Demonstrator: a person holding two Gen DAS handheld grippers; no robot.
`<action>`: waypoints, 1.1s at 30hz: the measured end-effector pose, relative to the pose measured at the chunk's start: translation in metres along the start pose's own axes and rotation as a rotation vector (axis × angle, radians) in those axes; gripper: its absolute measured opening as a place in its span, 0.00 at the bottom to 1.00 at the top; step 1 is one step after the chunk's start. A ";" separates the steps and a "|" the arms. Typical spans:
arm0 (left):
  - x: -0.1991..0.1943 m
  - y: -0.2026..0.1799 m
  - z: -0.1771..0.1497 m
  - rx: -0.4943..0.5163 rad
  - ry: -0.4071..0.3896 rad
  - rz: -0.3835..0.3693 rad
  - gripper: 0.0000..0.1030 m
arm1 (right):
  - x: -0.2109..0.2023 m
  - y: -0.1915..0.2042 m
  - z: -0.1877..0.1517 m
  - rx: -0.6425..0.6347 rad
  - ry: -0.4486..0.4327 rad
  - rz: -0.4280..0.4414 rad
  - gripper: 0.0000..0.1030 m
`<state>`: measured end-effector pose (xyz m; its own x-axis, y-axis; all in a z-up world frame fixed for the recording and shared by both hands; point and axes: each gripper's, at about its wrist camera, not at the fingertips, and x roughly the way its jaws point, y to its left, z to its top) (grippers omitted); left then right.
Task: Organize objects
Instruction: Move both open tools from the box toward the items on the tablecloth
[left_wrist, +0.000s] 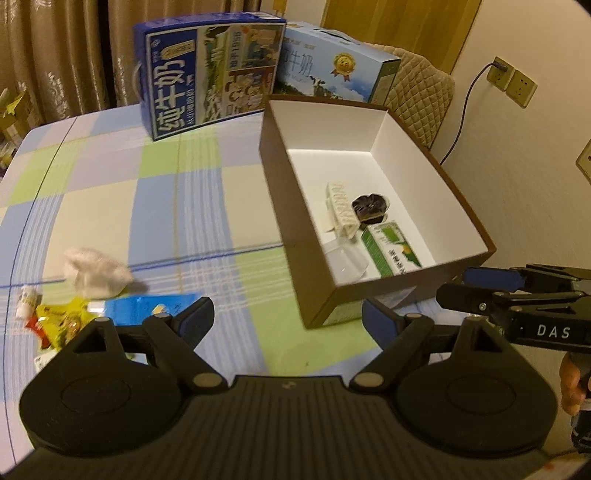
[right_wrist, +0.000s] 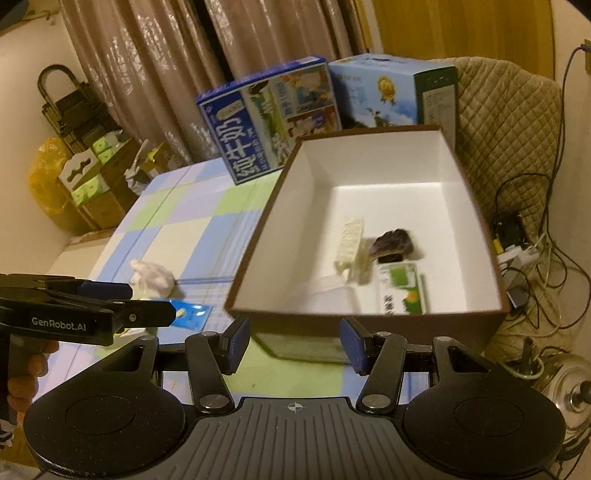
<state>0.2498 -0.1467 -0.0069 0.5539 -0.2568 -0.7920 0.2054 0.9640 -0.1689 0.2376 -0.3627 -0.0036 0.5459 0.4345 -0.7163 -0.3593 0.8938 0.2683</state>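
Checked blue-and-green worktop (left_wrist: 155, 206) carries the brown white-lined cardboard box (left_wrist: 291, 236), partly filled; left of it, a crumpled white cloth (left_wrist: 96, 273) and small packets (left_wrist: 55, 321) wait. Both the left hand-held gripper (left_wrist: 286, 319) and the right hand-held gripper (right_wrist: 293, 345) gape apart, holding nothing.

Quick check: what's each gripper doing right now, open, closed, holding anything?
Left gripper: open, fingers wide apart, holding nothing.
Right gripper: open, holding nothing, near the brown box.

Motion blur softens the small items inside the open box (right_wrist: 476, 236), leaving the green packet's (right_wrist: 403, 288) print unreadable. The left frame edge cuts the snack wrappers (left_wrist: 55, 321) on the table; a dark lump (right_wrist: 392, 242), possibly a jelly cup, stays indistinct.
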 end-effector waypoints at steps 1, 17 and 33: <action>-0.003 0.005 -0.004 -0.002 0.002 0.003 0.82 | 0.001 0.005 -0.002 -0.004 0.005 0.004 0.50; -0.034 0.084 -0.052 -0.097 0.041 0.069 0.82 | 0.045 0.086 -0.027 -0.068 0.102 0.071 0.50; -0.050 0.160 -0.081 -0.176 0.059 0.150 0.82 | 0.089 0.139 -0.035 -0.117 0.170 0.102 0.50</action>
<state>0.1901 0.0260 -0.0418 0.5181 -0.1104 -0.8482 -0.0223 0.9895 -0.1425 0.2100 -0.2032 -0.0525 0.3704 0.4880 -0.7903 -0.4965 0.8231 0.2756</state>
